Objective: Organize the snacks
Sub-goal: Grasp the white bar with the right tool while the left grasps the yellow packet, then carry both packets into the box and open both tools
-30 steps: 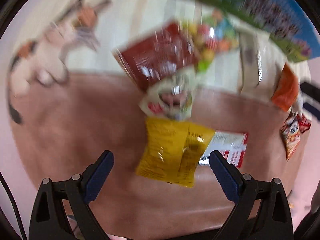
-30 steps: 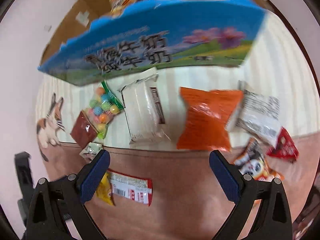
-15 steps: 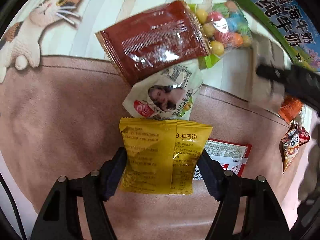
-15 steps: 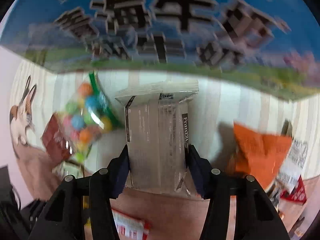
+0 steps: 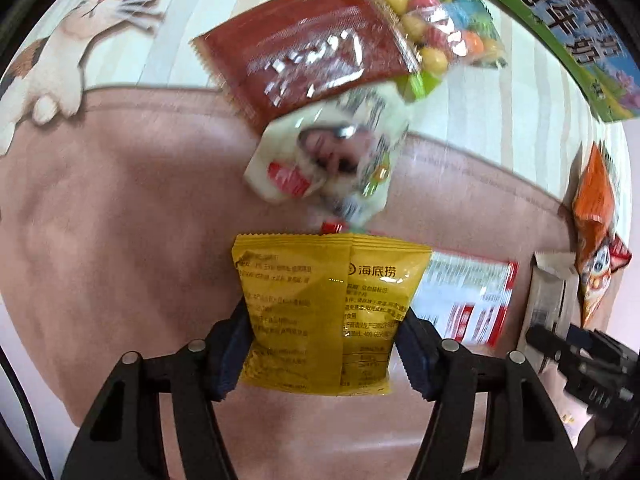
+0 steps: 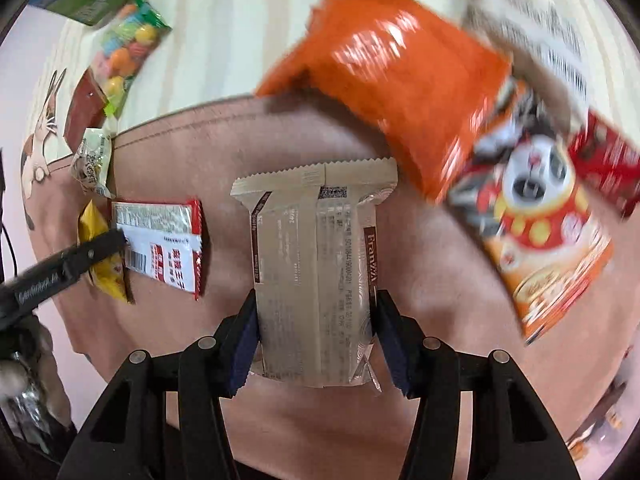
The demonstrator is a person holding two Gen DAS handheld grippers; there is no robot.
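Note:
My left gripper (image 5: pixel 322 320) points straight down over the brown mat (image 5: pixel 120 208). Its jaws are closing, and the pads press both sides of a yellow snack packet (image 5: pixel 304 280). My right gripper (image 6: pixel 316 308) grips a grey wafer packet (image 6: pixel 316 240) by its long edges over the same mat, and its jaws are opening slightly. In the left wrist view the grey packet (image 5: pixel 548 292) and the right gripper's fingers (image 5: pixel 560 344) show at the right edge. In the right wrist view the yellow packet (image 6: pixel 100 256) sits at the far left.
Loose packets lie around: a brown-red one (image 5: pixel 304 56), a candy bag (image 5: pixel 448 28), a white one with a portrait (image 5: pixel 328 160), a red-and-white one (image 5: pixel 464 296), an orange one (image 6: pixel 392 72) and a panda one (image 6: pixel 540 208). A blue-green milk box (image 5: pixel 572 40) stands behind on striped cloth.
Both grippers went from wide open to closed on their packets. The right one has carried the grey packet from the striped cloth by the milk box to above the brown mat.

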